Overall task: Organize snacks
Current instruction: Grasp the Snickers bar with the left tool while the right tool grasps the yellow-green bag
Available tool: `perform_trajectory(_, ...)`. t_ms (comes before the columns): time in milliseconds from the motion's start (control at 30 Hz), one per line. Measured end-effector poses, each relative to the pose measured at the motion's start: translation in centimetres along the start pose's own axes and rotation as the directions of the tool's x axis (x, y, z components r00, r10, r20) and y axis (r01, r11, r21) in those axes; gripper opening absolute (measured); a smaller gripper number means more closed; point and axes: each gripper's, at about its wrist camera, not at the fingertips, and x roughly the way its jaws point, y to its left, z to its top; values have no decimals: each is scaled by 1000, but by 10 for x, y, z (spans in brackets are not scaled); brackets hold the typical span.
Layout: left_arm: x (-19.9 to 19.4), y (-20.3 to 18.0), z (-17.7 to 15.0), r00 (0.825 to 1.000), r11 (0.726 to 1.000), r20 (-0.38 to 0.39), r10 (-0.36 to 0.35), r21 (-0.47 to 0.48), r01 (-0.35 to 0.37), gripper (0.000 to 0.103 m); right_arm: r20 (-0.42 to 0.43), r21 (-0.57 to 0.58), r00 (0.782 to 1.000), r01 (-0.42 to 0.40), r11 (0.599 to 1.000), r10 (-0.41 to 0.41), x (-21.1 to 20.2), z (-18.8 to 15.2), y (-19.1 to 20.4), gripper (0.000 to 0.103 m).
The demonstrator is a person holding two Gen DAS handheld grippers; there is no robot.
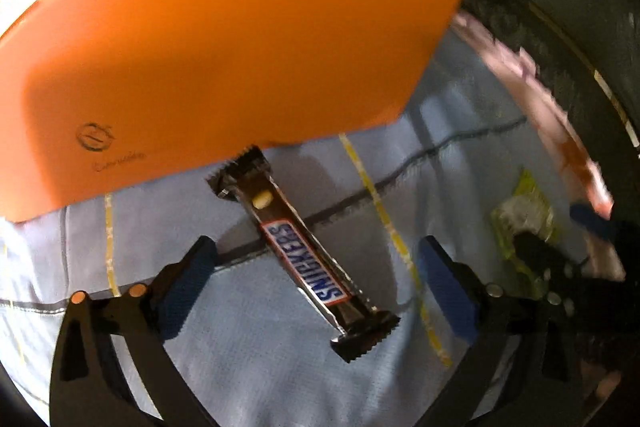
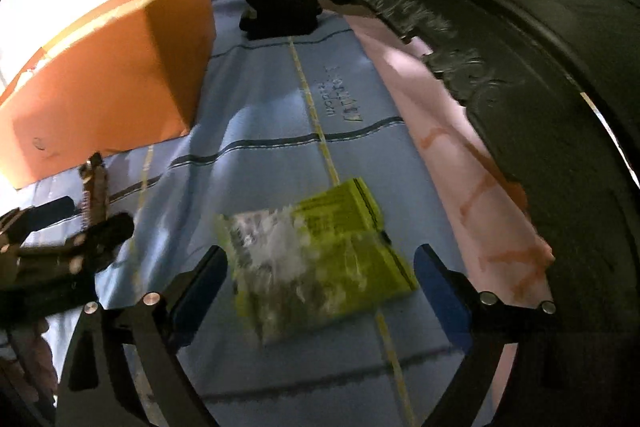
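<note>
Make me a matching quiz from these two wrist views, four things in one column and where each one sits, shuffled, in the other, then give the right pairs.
Things
1. Snickers bar
2. yellow-green packet
3. orange box
4. pink cloth

Places
A. between the open right gripper fingers
B. along the dark carved furniture
C. between the open left gripper fingers
D. at the back, by the white wall

Pairs: 1-C, 2-A, 3-D, 4-B
</note>
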Motion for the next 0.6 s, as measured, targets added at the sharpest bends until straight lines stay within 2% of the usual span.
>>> perform_trajectory(100,3,-9,-5,999,996,11,46,76,-46,99,-44,-37,999,2,999,-4,14,-2,4,95)
perform_trajectory(133,3,-10,-7,999,995,22,48,91,-50,99,-30,-22,1000,-7,1000,6,13,-2,1,97)
perform_trajectory(233,1,-12,-12,998,994,52,42,96,-47,99,-39,18,999,-23,1000,24,14,-5,-5,100)
perform_trajectory(467,-1,-11,-18,996,995,75,53,82,-59,99,10,-51,1000,12,999,-12,11,-5,1,99)
perform_trajectory(600,-2,-12,-19,996,995,74,57,81,-63,99,-58,38,997,-44,998,46,18,-1,-11,100)
